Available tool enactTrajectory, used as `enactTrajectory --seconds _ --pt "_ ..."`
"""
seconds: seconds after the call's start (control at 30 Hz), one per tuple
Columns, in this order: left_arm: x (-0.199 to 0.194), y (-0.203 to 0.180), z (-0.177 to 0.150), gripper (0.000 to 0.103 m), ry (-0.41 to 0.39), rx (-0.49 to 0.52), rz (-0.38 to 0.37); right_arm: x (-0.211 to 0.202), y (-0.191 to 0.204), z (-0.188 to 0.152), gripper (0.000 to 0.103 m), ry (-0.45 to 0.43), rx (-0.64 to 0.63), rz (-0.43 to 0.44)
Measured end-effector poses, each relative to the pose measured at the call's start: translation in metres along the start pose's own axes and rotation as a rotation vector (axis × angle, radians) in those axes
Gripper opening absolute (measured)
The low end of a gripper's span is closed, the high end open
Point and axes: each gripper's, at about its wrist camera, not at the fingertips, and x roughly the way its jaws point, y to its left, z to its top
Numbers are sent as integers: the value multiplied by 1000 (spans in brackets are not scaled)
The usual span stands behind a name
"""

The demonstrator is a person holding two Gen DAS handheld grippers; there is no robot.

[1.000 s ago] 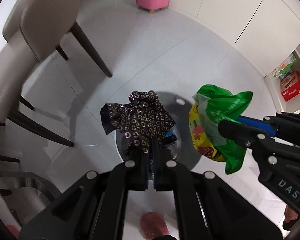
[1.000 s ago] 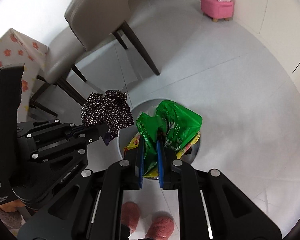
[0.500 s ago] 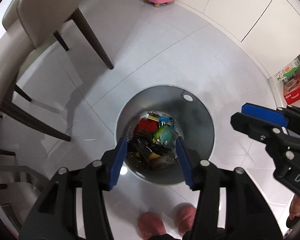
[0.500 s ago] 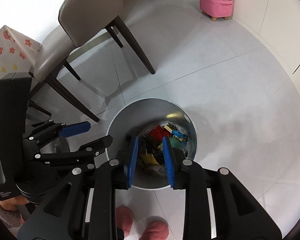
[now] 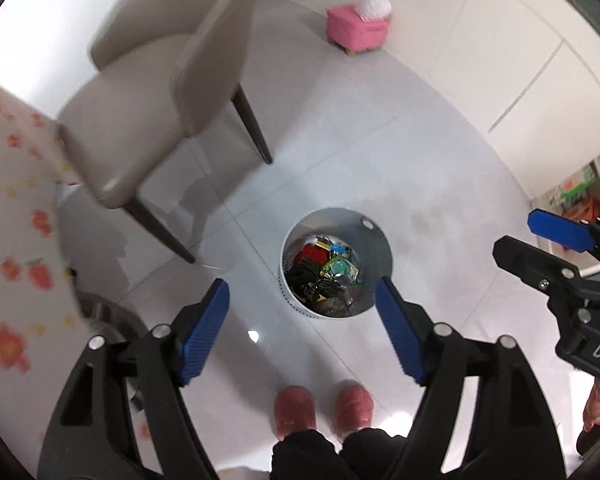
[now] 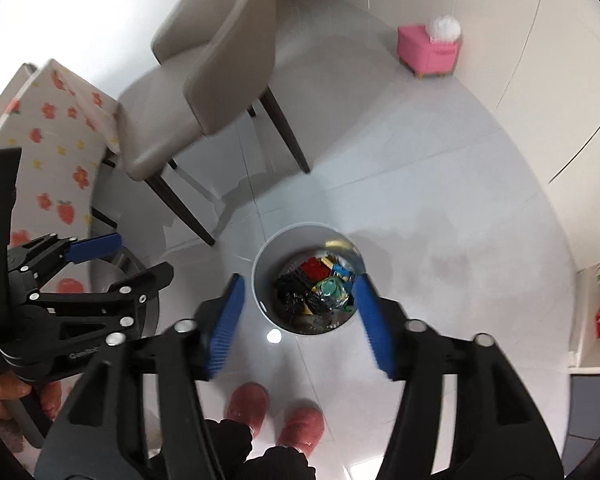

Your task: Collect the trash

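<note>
Both hand-held grippers now hang empty and spread wide above the floor: the left hand-held gripper (image 5: pixel 302 330) has its blue pads far apart, and the right hand-held gripper (image 6: pixel 300 320) likewise frames nothing but air. A second ago each was clamped on a piece of litter, the left on a dark patterned wrapper, the right on a green plastic bag; half a second ago the jaws had already let go, and since then both tools have risen, so the trash bin (image 5: pixel 374 280) looks smaller and farther below. That points to the drop being done for this pair of items, and the next step, as I judge it, is to go looking for more litter.

The trash (image 5: pixel 324 272) lies in the bottom of the bin, a tangle of red, black, teal and foil scraps. Neither the patterned wrapper nor the green bag can be picked out with certainty in that heap. The table (image 6: pixel 60 148) with its flowered cloth is cut off at the edge and blurred, so whatever remains on it is unseen. The person's pink slippers (image 6: pixel 276 412) stand just beside the bin.
</note>
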Motion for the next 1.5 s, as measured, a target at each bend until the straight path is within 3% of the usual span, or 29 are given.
enactTrajectory --seconds 0.27,0.5,0.67,0.73,0.93,1.17,1.5 --pt "-137 39 -12 84 -53 -215 115 -102 72 31 61 -22 -196 47" --pt "-235 94 -59 90 -154 -444 174 -159 157 31 61 -46 -398 201" --pt "-296 143 -121 91 -192 -634 276 -193 240 15 63 -50 -584 313" --pt "-319 164 -150 91 -202 -710 322 -206 272 6 72 -63 -642 354" --pt "-374 225 -234 92 -227 -850 448 -232 371 -32 73 -37 -758 446" --pt "-438 303 -316 92 -233 -836 503 -258 469 -73 73 -33 -736 438" --pt "-516 368 -371 92 -247 -787 527 -302 563 -101 73 -52 -699 408"
